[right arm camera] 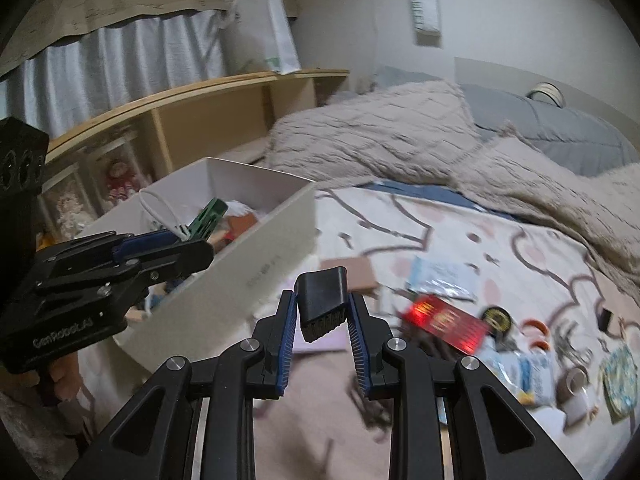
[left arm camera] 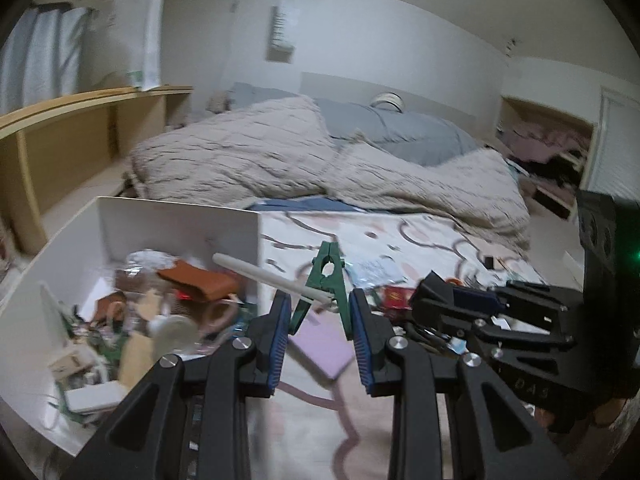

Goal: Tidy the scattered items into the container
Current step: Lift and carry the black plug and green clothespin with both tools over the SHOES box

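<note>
Left gripper point(left arm camera: 320, 312) clamps green clip point(left arm camera: 329, 280) beside white box point(left arm camera: 176, 220); right gripper point(right arm camera: 322, 320) pinches black block point(right arm camera: 322, 300); red packet point(right arm camera: 448, 322) on patterned bedsheet point(right arm camera: 460, 232).

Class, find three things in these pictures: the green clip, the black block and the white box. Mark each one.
green clip point(left arm camera: 329, 276): left wrist view, its upper body below the hole.
black block point(right arm camera: 322, 300): right wrist view, middle of its top face.
white box point(right arm camera: 256, 264): right wrist view, its outer side wall.

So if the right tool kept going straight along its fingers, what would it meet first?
Probably the bed's patterned sheet just right of the white box. The right tool, shut on a black object, points past the box's near corner; depth is unclear, so it could clip that corner.
</note>
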### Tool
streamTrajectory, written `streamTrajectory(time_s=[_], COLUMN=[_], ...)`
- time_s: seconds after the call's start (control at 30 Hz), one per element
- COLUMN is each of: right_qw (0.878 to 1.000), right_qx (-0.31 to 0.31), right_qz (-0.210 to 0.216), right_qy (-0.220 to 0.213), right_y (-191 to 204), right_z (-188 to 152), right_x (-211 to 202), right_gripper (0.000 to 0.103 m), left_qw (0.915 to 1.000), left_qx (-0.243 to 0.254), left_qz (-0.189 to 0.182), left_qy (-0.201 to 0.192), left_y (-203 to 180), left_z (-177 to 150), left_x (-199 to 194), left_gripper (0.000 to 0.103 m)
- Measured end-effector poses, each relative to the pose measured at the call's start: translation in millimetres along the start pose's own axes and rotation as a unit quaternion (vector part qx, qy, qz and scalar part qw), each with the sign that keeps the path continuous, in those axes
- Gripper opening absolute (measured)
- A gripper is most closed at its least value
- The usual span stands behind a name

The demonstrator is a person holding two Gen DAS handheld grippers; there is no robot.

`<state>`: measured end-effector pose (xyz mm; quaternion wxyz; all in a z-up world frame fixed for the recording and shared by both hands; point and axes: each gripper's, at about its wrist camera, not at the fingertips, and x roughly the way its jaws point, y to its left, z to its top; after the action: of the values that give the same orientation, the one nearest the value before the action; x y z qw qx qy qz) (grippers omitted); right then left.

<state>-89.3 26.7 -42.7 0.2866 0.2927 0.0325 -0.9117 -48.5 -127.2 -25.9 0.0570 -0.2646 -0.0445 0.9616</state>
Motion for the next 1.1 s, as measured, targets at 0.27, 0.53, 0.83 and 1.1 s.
streamTrajectory(time_s=[0.27,0.53,0.83,1.1], right_qw=[0.999,0.997,0.99,0.98], right_qx=[-0.021,-0.044,-0.074,-0.097], right_qz=[0.031,0.062,0.105,0.129], right_qy=[-0.004,0.002,0.059,0.114], right_y=[39.9,72.9,100.7,126.1], right_z=[24.5,38.3,34.7,21.1], right_x=[18.0,34.6,59.2,75.0], right_gripper=[0.027,0.027,0.027,0.027], left_qw=[0.9979,0.9946,0.992,0.9928], left_qx=[-0.038,-0.053,-0.039,-0.037], left_qz=[0.046,0.083,0.12,0.112], left_qy=[-0.026,-0.03,0.007,0.021], left_y=[49.8,81.8,107.2,118.0], left_z=[8.8,9.3,-0.3,-6.4], left_x=[-21.6,-33.6,-28.8,-32.4], left_gripper=[0.029,0.029,0.03,0.03])
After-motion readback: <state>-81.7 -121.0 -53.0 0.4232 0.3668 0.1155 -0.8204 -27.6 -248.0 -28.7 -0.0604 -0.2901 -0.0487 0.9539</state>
